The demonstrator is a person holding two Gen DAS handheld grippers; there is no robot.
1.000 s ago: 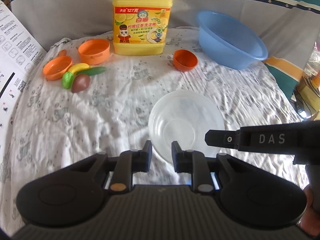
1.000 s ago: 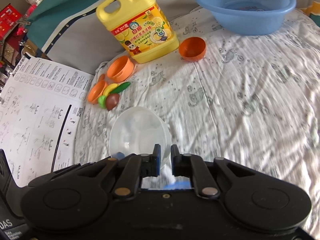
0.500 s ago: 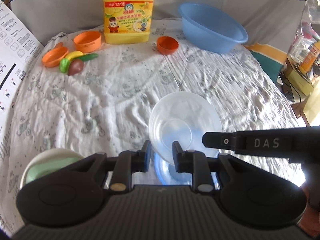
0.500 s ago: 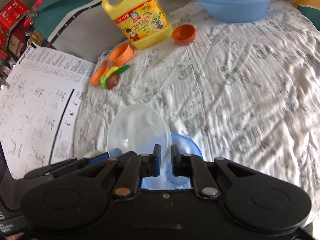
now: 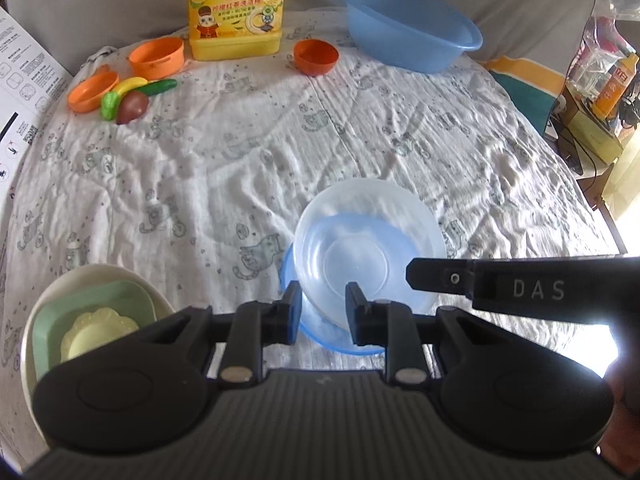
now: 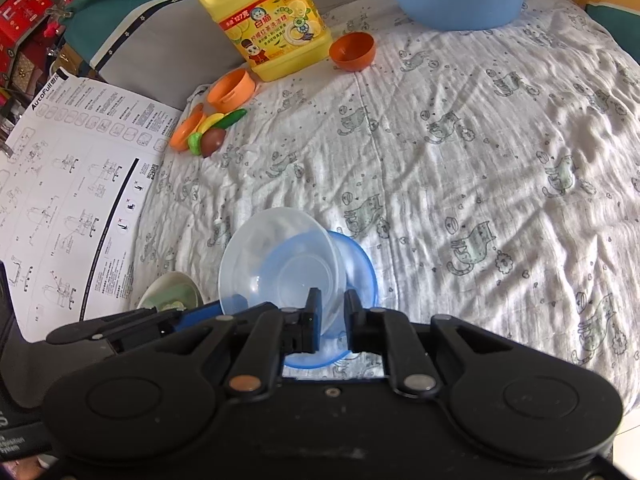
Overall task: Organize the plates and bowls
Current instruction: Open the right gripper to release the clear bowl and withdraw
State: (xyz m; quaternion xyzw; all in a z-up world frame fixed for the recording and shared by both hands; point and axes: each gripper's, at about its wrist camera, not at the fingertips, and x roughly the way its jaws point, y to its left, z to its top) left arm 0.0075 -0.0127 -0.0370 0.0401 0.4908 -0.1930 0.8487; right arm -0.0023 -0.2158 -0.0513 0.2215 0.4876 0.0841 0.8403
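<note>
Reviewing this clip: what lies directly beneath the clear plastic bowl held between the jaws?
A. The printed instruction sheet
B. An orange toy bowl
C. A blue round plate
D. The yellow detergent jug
C: the clear plastic bowl overlaps a blue round plate on the cloth, whose rim shows around and through it in both wrist views.

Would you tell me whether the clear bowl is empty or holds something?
Empty: through the clear bowl only the blue plate beneath shows.

Both wrist views look down closely, sharing the clear bowl (image 5: 368, 248).
</note>
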